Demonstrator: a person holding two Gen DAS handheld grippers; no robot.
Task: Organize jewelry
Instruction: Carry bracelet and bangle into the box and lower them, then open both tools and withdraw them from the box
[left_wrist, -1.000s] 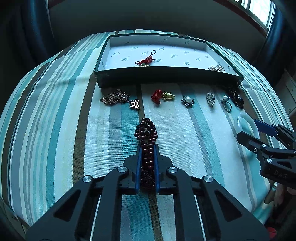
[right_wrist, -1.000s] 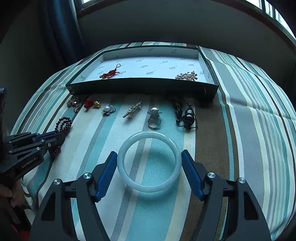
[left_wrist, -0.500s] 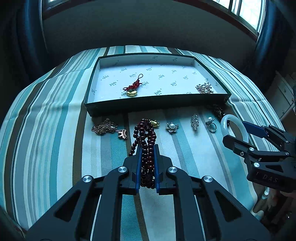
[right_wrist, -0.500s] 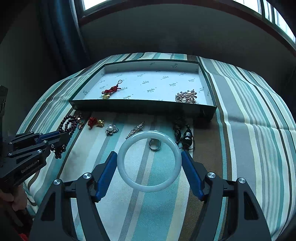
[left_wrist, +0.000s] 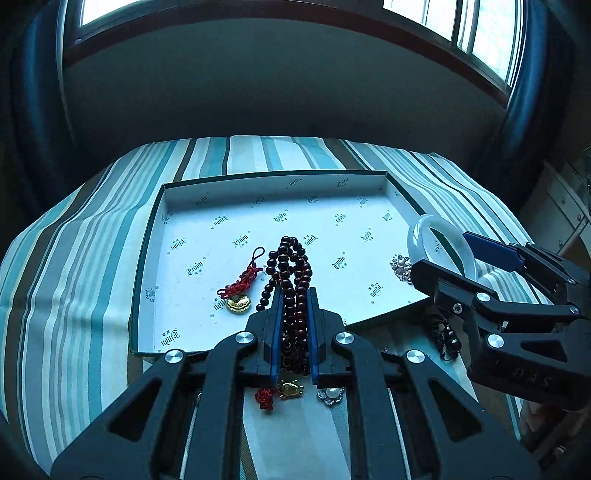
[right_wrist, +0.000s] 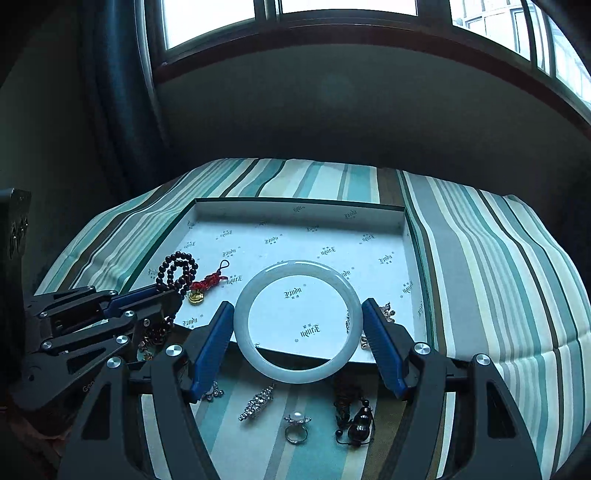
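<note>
My left gripper (left_wrist: 294, 295) is shut on a dark red bead bracelet (left_wrist: 291, 266) and holds it above the near part of the shallow white-lined box (left_wrist: 258, 192). My right gripper (right_wrist: 297, 314) is shut on a white jade bangle (right_wrist: 255, 347), held over the box's (right_wrist: 303, 206) near edge. The bangle (left_wrist: 448, 240) and right gripper also show at the right of the left wrist view. In the box lie a red knot charm with a gold pendant (left_wrist: 240, 291) and a pearl brooch (left_wrist: 400, 266).
On the striped cloth (right_wrist: 498, 258) in front of the box lie a rhinestone brooch (right_wrist: 257, 402), a pearl ring (right_wrist: 296, 428), a black gourd pendant (right_wrist: 359, 424), a red and gold charm (left_wrist: 282, 391) and a pearl flower (left_wrist: 331, 394). A window wall stands behind.
Both grippers have risen and moved forward from the cloth to over the box's near edge, carrying the bead bracelet and the bangle.
</note>
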